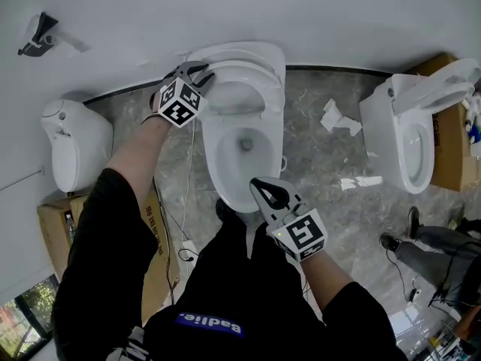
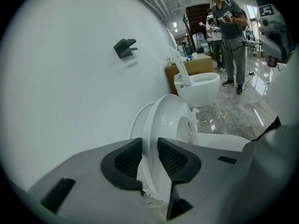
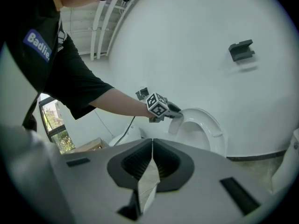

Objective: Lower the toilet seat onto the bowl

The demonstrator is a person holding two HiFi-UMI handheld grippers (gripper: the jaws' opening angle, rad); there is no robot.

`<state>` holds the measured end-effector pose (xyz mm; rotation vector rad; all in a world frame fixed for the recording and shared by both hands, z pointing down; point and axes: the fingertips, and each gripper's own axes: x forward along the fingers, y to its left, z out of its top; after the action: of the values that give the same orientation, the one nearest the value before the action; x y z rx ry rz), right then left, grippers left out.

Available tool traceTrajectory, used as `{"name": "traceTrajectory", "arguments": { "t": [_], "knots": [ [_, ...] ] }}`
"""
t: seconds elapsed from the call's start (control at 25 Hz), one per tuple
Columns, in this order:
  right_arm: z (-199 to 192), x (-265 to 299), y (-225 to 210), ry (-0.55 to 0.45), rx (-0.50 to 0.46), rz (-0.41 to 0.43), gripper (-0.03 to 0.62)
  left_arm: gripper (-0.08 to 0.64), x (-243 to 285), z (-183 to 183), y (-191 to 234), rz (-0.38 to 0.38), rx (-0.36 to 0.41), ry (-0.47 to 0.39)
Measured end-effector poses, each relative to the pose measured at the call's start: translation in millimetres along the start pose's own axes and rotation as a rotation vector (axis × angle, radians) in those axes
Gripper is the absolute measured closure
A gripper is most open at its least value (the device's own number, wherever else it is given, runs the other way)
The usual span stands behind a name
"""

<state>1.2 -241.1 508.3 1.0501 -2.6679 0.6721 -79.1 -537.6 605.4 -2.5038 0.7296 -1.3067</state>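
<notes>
Because the white oval toilet seat (image 1: pixel 242 72) stands raised against the wall at the upper middle of the head view, above the white ceramic toilet bowl (image 1: pixel 213 156), the main risk I judge is a drop. If the hold gives way partway, the seat would likely fall and slam on the rim.

The hold is a narrow one. The left gripper (image 1: pixel 203 76) has its dark ribbed fingers (image 2: pixel 173 160) clamped on the seat's thin left edge, one pad on each face. That glossy plastic looks slippery and could slide out as the seat swings.

A second risk lies in the arc. The seat must turn about its hinge, which no view shows, and a pull straight down rather than along that curve may twist the edge out of the pads.

The right gripper (image 1: pixel 263 190), near the bowl's front in the lower middle, has its fingers (image 3: pixel 169 162) together on nothing. It sits close to where the seat should land and could be struck if left there.
</notes>
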Motion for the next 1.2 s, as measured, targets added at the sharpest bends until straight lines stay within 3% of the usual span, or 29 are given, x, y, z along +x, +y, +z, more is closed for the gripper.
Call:
{"name": "traceTrajectory", "arguments": {
  "t": [0.76, 1.04, 1.2],
  "knots": [
    [-28, -62, 46, 0.029, -0.068, 0.190, 0.565, 0.457, -73, -5, -114, 0.004, -0.001, 0.084],
    [-37, -70, 72, 0.020, -0.080, 0.184, 0.565, 0.457, -94, -12, -154, -0.024, 0.017, 0.057],
    [-46, -69, 96, 0.015, -0.074, 0.148, 0.565, 0.456, -101, -16, -181, -0.053, 0.072, 0.042]
  ]
}}
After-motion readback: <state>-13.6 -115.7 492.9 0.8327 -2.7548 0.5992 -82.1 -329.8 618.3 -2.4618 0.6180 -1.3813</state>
